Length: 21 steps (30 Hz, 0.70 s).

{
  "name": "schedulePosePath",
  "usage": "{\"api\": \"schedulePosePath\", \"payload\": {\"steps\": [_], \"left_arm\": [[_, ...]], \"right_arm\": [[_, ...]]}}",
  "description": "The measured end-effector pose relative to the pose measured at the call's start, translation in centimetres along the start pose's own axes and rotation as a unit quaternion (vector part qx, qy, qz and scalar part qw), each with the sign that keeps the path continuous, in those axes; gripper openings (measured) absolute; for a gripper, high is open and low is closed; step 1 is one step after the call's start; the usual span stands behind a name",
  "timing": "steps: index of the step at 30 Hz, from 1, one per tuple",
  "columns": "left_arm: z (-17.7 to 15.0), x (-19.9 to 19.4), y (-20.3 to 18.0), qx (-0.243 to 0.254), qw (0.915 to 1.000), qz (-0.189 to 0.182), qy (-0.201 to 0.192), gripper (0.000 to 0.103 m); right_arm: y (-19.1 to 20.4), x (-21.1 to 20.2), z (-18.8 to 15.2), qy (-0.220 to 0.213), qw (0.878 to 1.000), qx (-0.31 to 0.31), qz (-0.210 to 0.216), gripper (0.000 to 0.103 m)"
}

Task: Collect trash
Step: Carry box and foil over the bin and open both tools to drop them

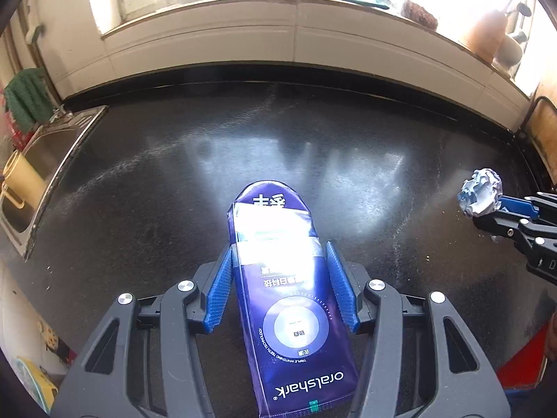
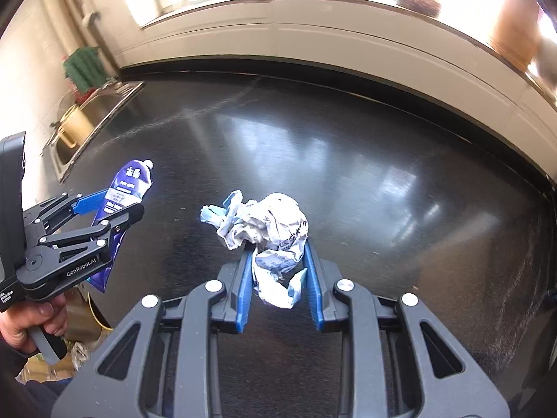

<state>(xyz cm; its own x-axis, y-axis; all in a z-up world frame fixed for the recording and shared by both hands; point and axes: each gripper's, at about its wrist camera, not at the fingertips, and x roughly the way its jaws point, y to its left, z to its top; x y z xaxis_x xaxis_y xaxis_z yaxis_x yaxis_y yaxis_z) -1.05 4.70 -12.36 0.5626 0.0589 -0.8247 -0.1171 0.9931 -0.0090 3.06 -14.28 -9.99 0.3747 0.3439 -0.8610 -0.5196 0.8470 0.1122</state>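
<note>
My left gripper (image 1: 280,254) is shut on a purple oralshark toothpaste tube (image 1: 278,278), held above the black counter (image 1: 174,174); the tube sticks out past the blue pads. The same tube (image 2: 122,191) and left gripper (image 2: 104,212) show at the left of the right wrist view. My right gripper (image 2: 278,250) is shut on a crumpled white-and-blue paper ball (image 2: 268,230), held over the counter (image 2: 383,174). The ball (image 1: 482,191) and right gripper (image 1: 501,205) also show at the right edge of the left wrist view.
A steel sink (image 1: 38,160) with a yellow mug (image 1: 21,177) lies at the counter's left end, also in the right wrist view (image 2: 90,115). A green cloth (image 1: 28,97) hangs beyond it. A tiled wall and bright window sill (image 1: 296,17) run along the back.
</note>
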Motion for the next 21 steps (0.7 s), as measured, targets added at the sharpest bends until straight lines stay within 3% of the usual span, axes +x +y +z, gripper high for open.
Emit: {"api": "schedulePosePath", "payload": {"steps": [7,12,16,21], "left_arm": [[-2.8,-3.5,5.9,-0.063,0.9967,0.049,-0.015,0.051],[-6.7,-6.4,12.0,-0.131,0.9854,0.108,-0.013,0.051],[-11.3,-8.6,17.0,-0.197,0.9682,0.154,-0.001,0.051],[-17.8,-10.4,22.1,-0.278,0.9386,0.203,0.024,0.051]], "right_arm": [[8.4,2.2,2.6,0.015,0.995,-0.082,0.061,0.028],[16.8,4.5,3.9,0.037,0.979,-0.16,0.118,0.028],[25.4,6.7,3.5,0.071,0.954,-0.234,0.173,0.028],[35.5,9.2,1.2,0.13,0.913,-0.306,0.236,0.028]]}}
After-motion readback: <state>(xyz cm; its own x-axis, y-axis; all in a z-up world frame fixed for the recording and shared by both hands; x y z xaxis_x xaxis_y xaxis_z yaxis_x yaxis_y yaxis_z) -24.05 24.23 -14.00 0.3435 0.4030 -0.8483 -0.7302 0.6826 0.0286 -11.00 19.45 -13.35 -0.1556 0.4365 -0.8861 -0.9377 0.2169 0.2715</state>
